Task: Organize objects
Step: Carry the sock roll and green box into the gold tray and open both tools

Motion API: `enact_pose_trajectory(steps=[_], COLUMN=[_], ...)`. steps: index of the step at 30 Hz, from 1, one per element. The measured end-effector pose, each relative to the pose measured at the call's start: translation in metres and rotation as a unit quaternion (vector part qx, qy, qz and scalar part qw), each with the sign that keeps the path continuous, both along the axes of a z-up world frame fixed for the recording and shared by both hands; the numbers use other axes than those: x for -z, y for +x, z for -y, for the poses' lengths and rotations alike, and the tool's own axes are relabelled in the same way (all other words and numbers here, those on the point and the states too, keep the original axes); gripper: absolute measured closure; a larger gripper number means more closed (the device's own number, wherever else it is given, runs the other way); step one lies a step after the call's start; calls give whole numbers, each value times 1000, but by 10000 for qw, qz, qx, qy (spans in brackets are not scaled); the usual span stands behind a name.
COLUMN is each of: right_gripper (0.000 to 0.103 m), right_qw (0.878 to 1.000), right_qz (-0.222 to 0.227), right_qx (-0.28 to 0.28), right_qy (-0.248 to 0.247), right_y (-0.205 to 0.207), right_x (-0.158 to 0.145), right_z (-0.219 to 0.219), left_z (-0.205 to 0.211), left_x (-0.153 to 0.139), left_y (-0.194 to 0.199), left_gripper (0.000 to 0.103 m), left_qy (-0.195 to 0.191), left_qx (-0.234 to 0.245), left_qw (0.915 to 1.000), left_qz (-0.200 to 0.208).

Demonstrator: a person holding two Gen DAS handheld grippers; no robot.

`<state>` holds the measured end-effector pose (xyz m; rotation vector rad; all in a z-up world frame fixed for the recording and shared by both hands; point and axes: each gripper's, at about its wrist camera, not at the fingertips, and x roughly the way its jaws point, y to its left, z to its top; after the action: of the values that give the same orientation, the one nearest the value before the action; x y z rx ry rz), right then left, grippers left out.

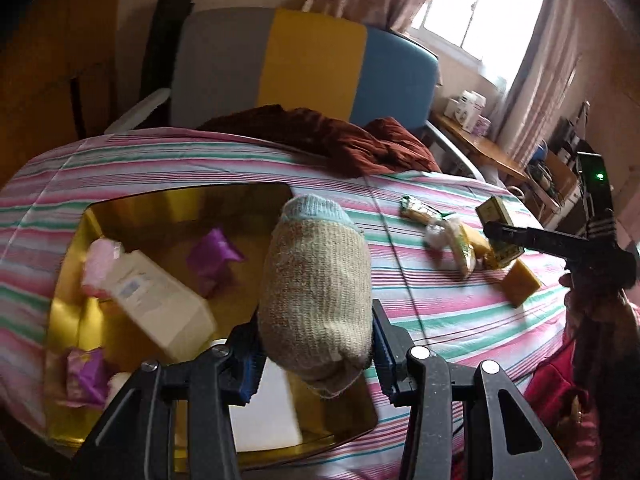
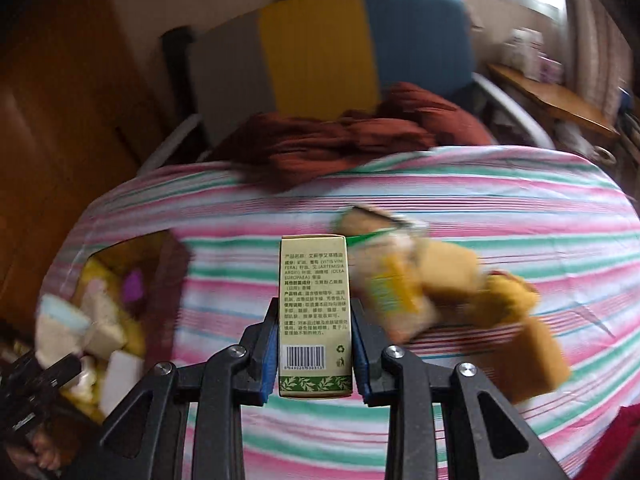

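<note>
Rolled sock [image 1: 314, 288] sits clamped in the left hand-held gripper [image 1: 316, 354] above the gold tray [image 1: 72, 300], while the right hand-held gripper [image 2: 314, 354] grips 1 green carton [image 2: 314, 312] over the striped bed [image 2: 480, 208].

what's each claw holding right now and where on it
The left claw pinches a rolled sock near its lower end. The right claw clamps a small green carton by its lower sides.

Daylight from window [image 1: 476, 4], glare; motion blur, fisheye edges dark.
</note>
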<state>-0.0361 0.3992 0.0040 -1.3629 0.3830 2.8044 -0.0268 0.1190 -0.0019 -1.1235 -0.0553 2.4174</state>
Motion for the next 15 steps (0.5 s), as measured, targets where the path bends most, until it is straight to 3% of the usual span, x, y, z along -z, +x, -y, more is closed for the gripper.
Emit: enact_pose_trajectory(steps=[9, 15], right_gripper=[73, 73], right_qw=[9927, 9889], right_qz=[-44, 64], right_qx=[-1120, -1369], right_qy=[-456, -581], right_y=[-19, -31], right_x=[5, 18], right_z=[119, 164], left_z=[78, 133], left_x=[-2, 15], left_y=[-1, -16], left_gripper=[57, 56], left_qy=[65, -44], left_qx=[-853, -1658], left_qw=[9963, 9861], left_qz=[-65, 132])
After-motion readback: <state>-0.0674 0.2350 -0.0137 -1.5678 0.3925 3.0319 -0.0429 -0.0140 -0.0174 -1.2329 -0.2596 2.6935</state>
